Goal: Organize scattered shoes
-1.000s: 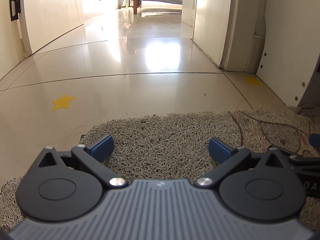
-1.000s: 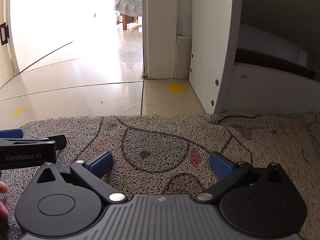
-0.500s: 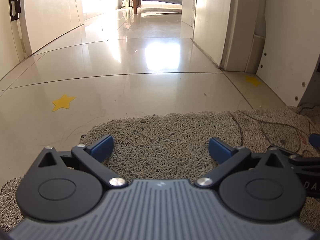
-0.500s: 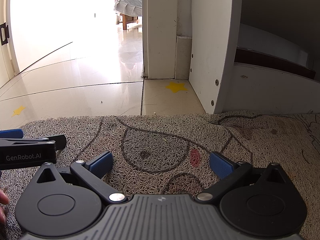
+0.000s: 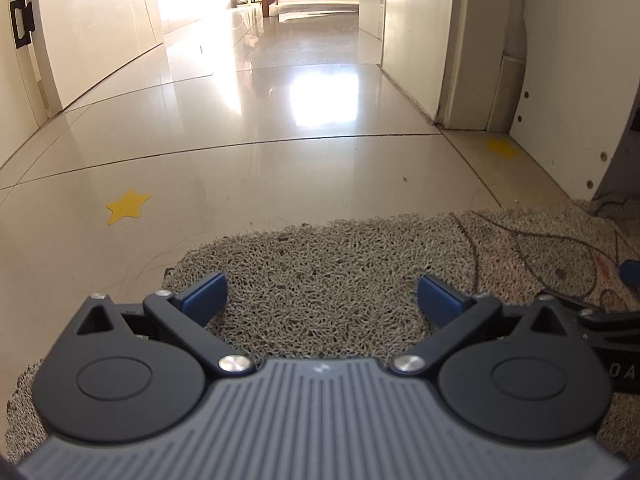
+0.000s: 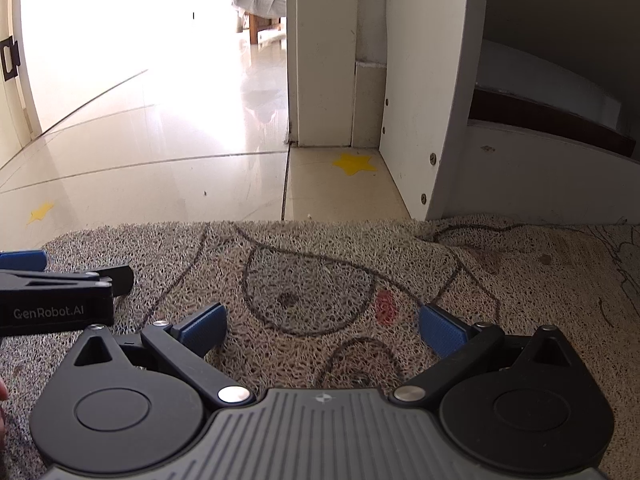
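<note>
Looped-fibre mat (image 6: 320,264) under both grippers — left gripper (image 5: 322,300), right gripper (image 6: 322,326) spread, empty — its pattern cut off.

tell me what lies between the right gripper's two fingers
Only bare doormat with its dark drawn outline and a red mark, seen in the right wrist view; the right gripper is open, no shoe there.

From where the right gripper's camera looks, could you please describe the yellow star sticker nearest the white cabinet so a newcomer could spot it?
Start at the white cabinet side panel standing at the doormat's far edge. Just left of its base, on the narrow floor tile before the wall corner, lies the star sticker. The other star sits far left on open floor.
</note>
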`<state>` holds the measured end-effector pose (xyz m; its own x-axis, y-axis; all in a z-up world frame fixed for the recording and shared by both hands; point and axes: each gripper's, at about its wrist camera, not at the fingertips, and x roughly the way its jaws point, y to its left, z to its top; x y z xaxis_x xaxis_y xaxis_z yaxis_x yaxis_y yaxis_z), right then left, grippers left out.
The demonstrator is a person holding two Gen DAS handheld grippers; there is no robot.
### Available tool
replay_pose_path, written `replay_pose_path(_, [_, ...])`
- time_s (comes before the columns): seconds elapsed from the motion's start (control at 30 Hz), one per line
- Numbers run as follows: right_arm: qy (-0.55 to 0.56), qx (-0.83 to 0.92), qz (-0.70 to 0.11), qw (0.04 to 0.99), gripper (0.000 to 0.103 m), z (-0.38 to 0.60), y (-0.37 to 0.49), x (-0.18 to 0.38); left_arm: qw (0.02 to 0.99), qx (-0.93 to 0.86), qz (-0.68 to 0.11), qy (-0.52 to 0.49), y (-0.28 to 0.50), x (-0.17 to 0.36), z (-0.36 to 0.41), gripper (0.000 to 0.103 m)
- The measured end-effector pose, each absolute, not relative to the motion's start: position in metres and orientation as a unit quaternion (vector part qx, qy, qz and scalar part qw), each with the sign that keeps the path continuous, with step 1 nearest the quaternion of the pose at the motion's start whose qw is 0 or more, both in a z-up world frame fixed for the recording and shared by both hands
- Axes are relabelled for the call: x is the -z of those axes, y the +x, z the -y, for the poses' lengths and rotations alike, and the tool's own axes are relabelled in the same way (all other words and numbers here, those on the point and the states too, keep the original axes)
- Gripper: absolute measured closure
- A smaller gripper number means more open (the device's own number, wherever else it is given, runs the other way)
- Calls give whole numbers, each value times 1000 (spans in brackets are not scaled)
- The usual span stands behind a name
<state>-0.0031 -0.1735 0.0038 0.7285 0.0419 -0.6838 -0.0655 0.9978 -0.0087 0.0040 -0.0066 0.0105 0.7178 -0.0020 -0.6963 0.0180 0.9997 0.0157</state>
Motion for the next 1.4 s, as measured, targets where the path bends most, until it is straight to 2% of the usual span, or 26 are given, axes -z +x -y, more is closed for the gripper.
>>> replay_pose_path(0.4, [10,66,-406,911,0,235,-43,-26,910,76,-401,68,-3,-41,60,0])
replay_pose_path(0.47, [16,82,-411,908,0,257,-46,-14,907,96,-401,84,-8,-47,74,0])
replay_pose_path(0.83, [62,166,-366,914,0,345,-124,-73,886,220,-380,150,-44,-106,161,0])
replay_pose_path(1.07, [99,214,-344,909,0,395,-176,-107,863,270,-379,195,-76,-136,185,0])
replay_pose_path(1.27, [96,231,-329,911,0,424,-214,-128,853,258,-417,181,-83,-165,192,0])
replay_pose_path(1.4, [92,243,-327,908,0,440,-230,-136,861,273,-395,167,-95,-189,207,0])
